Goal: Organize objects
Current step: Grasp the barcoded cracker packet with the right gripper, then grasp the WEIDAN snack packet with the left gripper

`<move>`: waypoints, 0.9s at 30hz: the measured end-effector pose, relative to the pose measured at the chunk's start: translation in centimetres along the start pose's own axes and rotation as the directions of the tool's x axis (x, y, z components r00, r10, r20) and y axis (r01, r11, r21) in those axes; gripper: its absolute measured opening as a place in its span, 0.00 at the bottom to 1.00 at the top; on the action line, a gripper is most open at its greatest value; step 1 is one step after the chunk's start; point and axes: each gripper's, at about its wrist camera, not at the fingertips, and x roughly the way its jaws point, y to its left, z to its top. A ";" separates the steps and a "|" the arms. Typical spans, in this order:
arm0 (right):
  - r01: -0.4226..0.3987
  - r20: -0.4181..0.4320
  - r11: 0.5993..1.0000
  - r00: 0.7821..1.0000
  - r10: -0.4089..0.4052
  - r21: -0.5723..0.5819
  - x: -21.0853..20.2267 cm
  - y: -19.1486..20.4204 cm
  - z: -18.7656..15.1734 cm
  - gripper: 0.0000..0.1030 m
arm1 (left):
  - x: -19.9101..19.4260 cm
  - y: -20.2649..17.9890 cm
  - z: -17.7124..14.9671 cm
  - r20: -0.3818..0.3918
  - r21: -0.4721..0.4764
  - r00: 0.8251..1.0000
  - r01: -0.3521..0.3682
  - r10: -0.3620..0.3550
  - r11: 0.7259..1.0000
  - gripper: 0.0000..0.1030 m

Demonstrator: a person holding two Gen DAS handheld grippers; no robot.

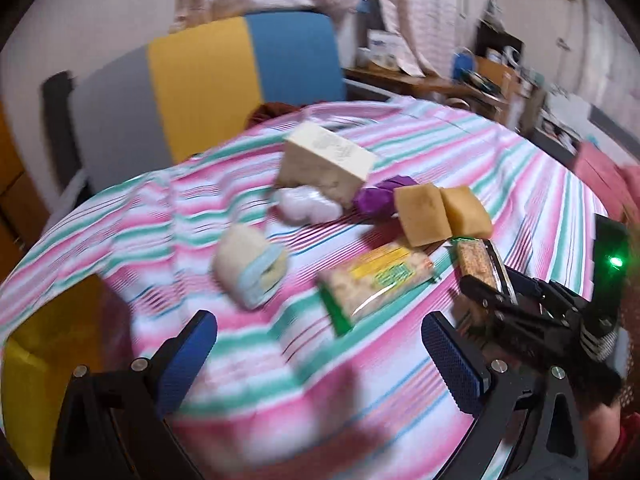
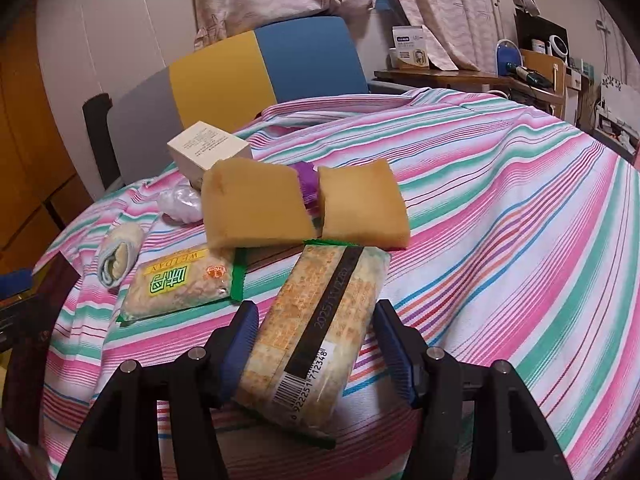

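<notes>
right gripper [image 2: 316, 344] has its jaws around a snack packet [image 2: 320, 332] lying barcode-side up on the striped cloth [image 2: 500, 240]. left pad looks pressed to the packet's edge, right pad just beside or barely touching it — grip looks light, cannot tell if it is fully clamped. in the left wrist view the same packet [image 1: 478, 266] pokes out of the right gripper's [image 1: 486, 294] black fingers.

left gripper [image 1: 320, 360] hovers wide open over the cloth, nothing between its blue pads. that view is motion-blurred.

other items near: second snack packet [image 2: 180, 284], two yellow sponges [image 2: 256, 206] and [image 2: 362, 204] side by side touching the held packet's far end, purple wrapper [image 2: 306, 178] between and behind them, cream box [image 2: 208, 150], white bundle [image 2: 180, 204], rolled cloth [image 2: 120, 262].

risks, as judged:
- glossy film and a shallow pinch — packet may slip or swivel when lifted.
- squeezing harder could crush the contents.
- far end rests against the sponges, so a forward push would shove them.
- loose cloth may wrinkle and drag neighbours.

legible writing: held packet shows "2025", further digits unclear, and barcode digits "92225" and "712348". second packet reads "weiday" upside down, plus green chinese characters i cannot make out. box print too small.
</notes>
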 end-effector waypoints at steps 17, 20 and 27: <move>-0.004 0.029 1.000 1.000 0.004 0.002 0.1 0.0 -0.1 0.59 | 8.8 -3.8 1.7 -0.052 0.311 0.998 0.038 -0.023 0.949 0.71; -0.005 0.030 1.000 1.000 0.005 0.003 0.1 0.0 -0.1 0.59 | 8.7 -2.9 1.4 -0.087 0.184 0.986 0.155 -0.141 0.971 0.51; -0.005 0.031 1.000 1.000 0.005 0.003 0.1 0.0 -0.1 0.59 | 6.8 -1.8 -0.6 -0.039 0.096 0.990 0.142 -0.139 0.985 0.47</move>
